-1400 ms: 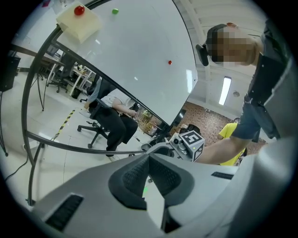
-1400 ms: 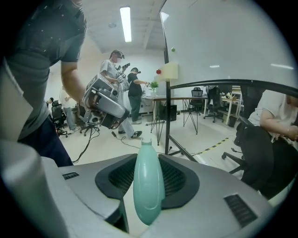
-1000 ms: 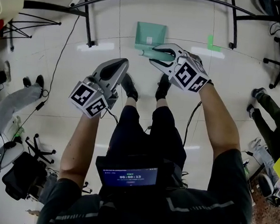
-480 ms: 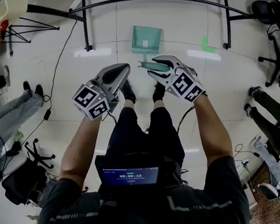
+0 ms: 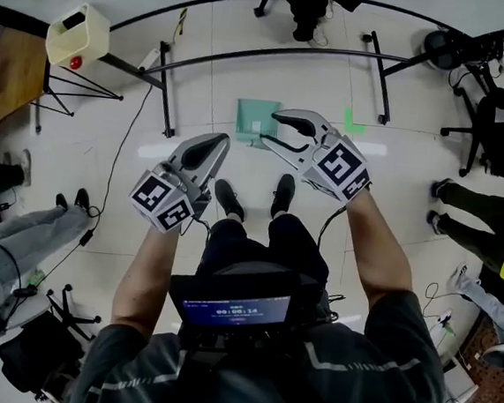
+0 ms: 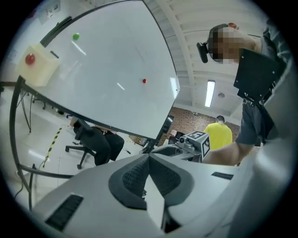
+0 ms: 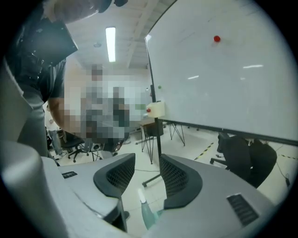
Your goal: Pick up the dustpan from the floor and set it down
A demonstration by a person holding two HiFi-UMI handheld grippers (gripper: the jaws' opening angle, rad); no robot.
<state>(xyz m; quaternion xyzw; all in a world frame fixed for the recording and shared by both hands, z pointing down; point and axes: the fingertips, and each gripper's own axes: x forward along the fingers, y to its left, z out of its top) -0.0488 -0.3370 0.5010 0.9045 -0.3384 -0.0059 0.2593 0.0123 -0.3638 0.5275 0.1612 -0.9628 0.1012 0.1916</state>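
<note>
The green dustpan [image 5: 253,117] lies flat on the white floor in the head view, just ahead of my shoes [image 5: 228,198]. My right gripper [image 5: 272,129] hovers over its near right edge, jaws spread, with floor showing between them. In the right gripper view the teal handle [image 7: 143,209] with its pale tip shows low between the open right gripper [image 7: 147,162], and the pads do not press on it. My left gripper [image 5: 215,139] hangs to the left of the dustpan. Its pads meet with nothing between them, as the left gripper [image 6: 149,158] also shows in its own view.
A whiteboard stand's black bars and legs [image 5: 165,90] cross the floor behind the dustpan. A cream box with a red button [image 5: 77,33] sits far left. Office chairs [image 5: 501,105] stand at the right, a seated person [image 5: 9,235] is at the left, and green tape [image 5: 355,124] marks the floor.
Both grippers have risen well off the floor and the head view has pulled back. The right jaws, earlier low around the teal handle, are now higher. The dustpan stays on the floor.
</note>
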